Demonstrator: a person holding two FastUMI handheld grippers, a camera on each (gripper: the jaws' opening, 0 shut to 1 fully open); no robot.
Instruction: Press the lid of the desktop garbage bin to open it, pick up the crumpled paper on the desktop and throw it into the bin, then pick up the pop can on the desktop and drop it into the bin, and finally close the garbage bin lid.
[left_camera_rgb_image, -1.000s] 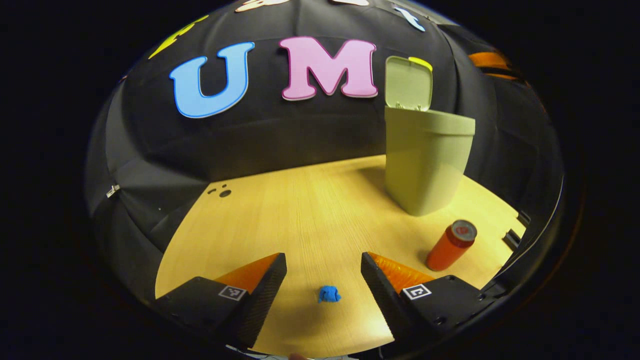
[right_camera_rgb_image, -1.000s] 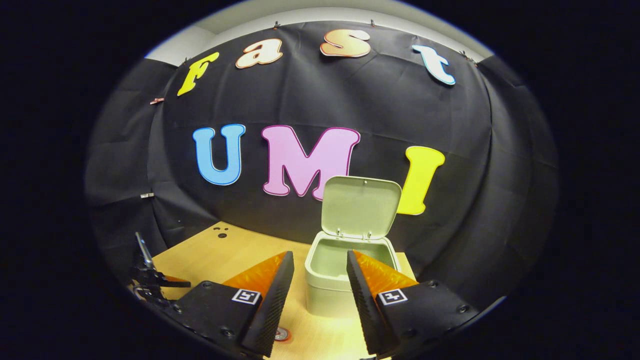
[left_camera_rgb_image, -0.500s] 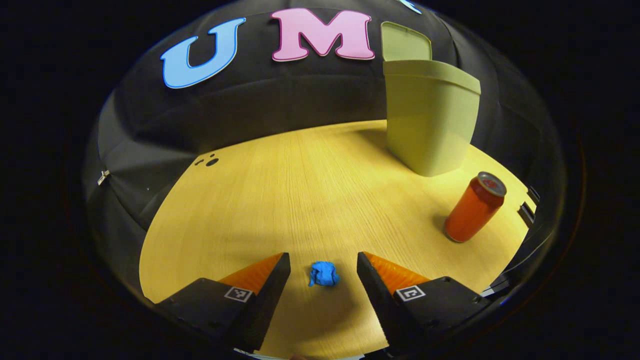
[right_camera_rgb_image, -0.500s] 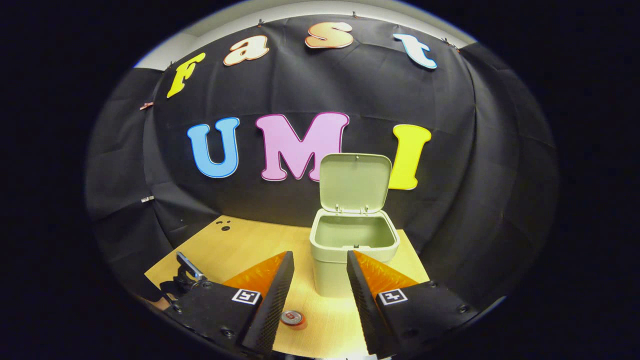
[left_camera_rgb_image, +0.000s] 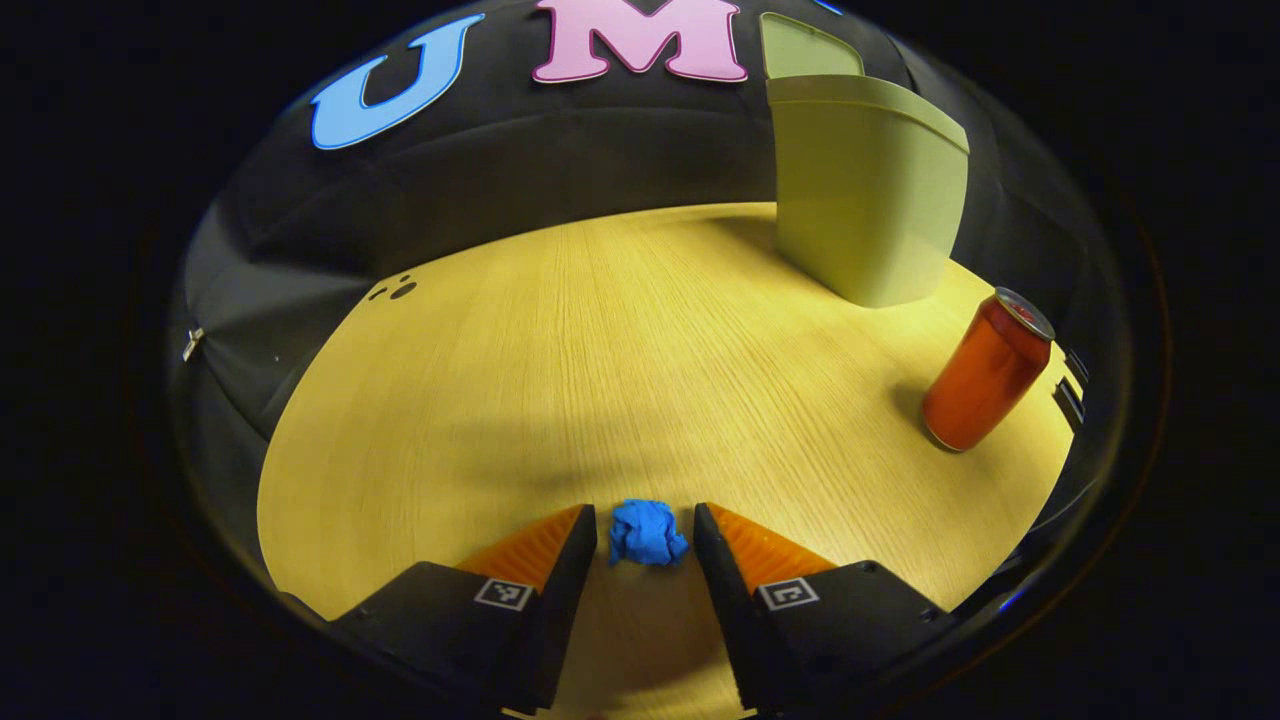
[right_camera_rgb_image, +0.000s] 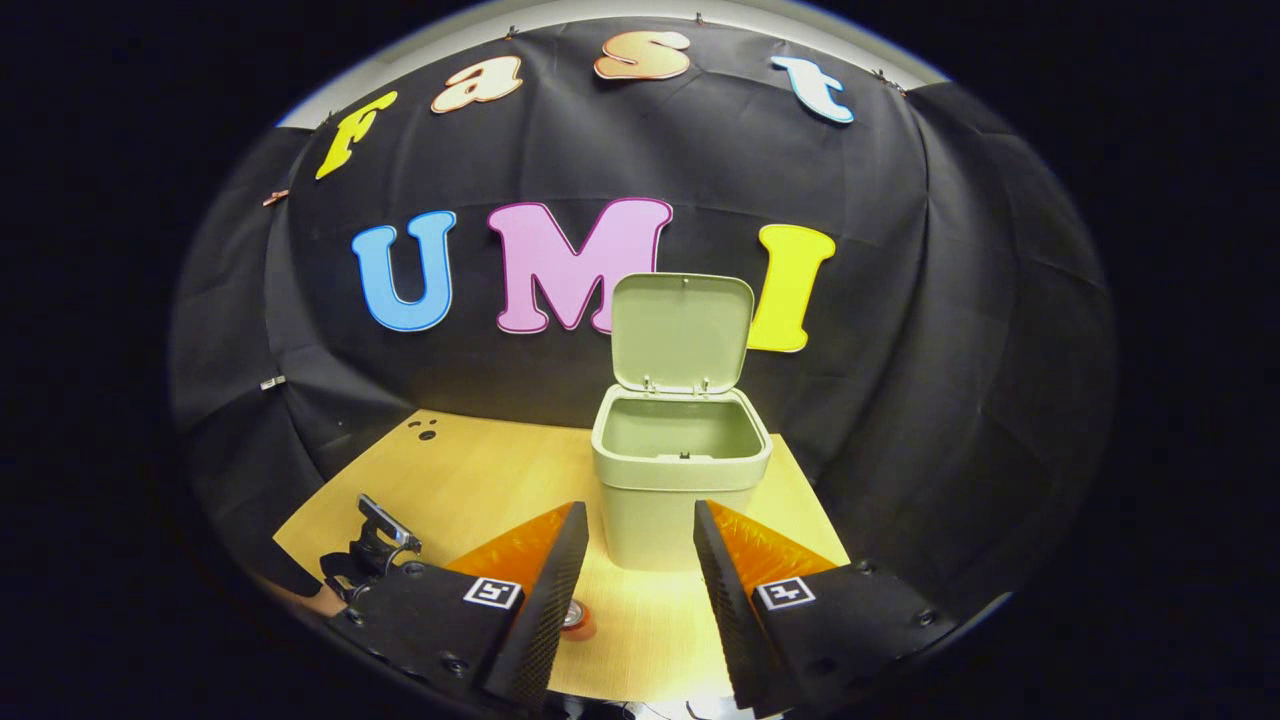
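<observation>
My left tongs (left_camera_rgb_image: 645, 540) stood spread, straddling the paper without touching it; my right tongs (right_camera_rgb_image: 628, 560) hung spread, holding nothing. Beyond them stood the pale green plastic bin (right_camera_rgb_image: 680, 480), lid (right_camera_rgb_image: 682, 330) up. The small blue crumpled paper ball (left_camera_rgb_image: 647, 532) looked light and soft; I judged a gentle pinch across its middle best.

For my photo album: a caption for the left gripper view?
Left gripper open around blue crumpled paper, bin and can beyond.
</observation>
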